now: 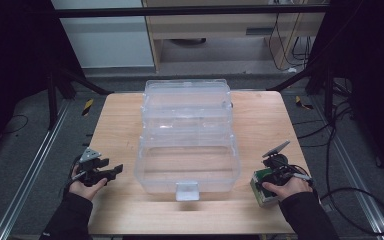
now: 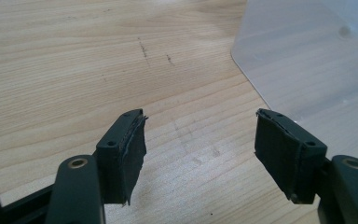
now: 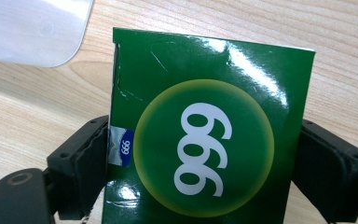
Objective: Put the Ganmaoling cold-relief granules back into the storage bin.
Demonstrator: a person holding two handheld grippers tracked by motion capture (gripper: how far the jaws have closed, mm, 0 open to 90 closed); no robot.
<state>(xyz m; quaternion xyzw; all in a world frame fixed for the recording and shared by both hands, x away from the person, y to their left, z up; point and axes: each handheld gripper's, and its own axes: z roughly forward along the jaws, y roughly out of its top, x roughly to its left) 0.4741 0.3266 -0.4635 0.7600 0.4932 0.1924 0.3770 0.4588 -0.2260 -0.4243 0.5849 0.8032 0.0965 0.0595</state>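
Wooden table [image 1: 120, 120] under a dark-framed rig, and dead centre sits a clear plastic storage box [image 1: 187, 145], lid swung back, cavity apparently bare, presumably ready to receive something. Over on the right, the right gripper [image 3: 200, 154] has its jaws pressed on both sides of a green carton [image 3: 209, 126] marked 999, low beside the box's near right corner. The left gripper [image 2: 200, 144] waits wide apart with nothing between its jaws, hovering just off the box's left wall. Carton's lower end is cut off; its small print is unreadable.
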